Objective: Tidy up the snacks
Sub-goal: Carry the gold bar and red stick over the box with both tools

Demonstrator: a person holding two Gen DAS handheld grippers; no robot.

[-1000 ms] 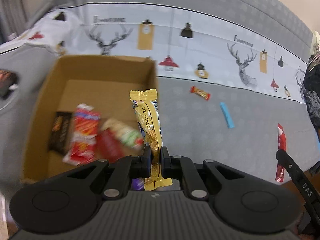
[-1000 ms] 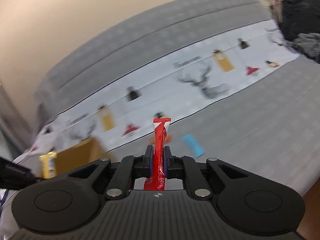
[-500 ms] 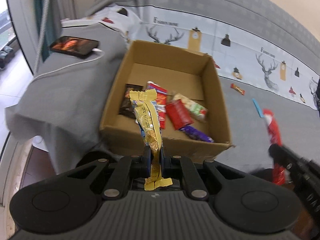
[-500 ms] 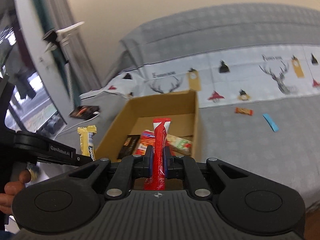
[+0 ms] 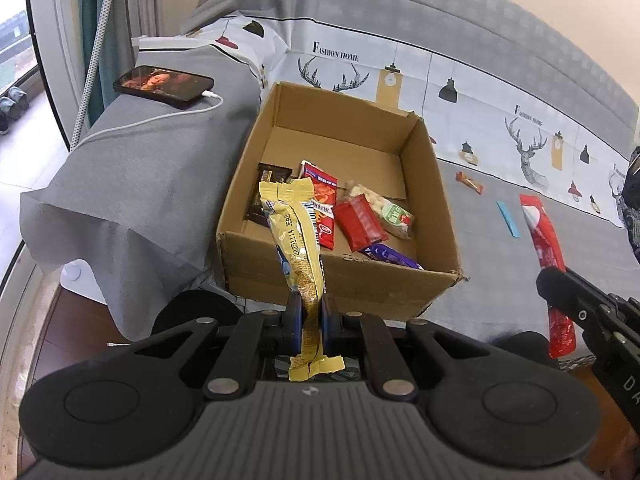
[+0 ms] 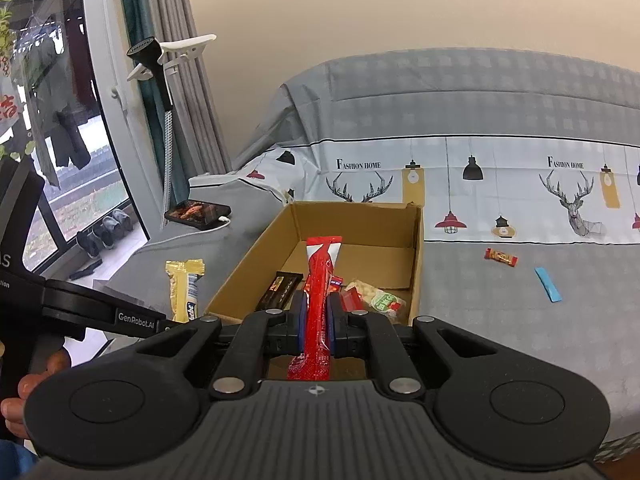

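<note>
I'm carrying both snacks in, left gripper (image 5: pixel 307 316) pinching the yellow wafer bar (image 5: pixel 298 242), right gripper (image 6: pixel 317 322) pinching the red stick pack (image 6: pixel 320 280); next, get both over the cardboard box (image 5: pixel 432 216) and release.

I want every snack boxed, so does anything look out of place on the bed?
Yes. Two snacks lie loose on the grey cover right of the cardboard box: a small orange-red bar and a blue stick. The box's near right corner looks frayed.
</note>
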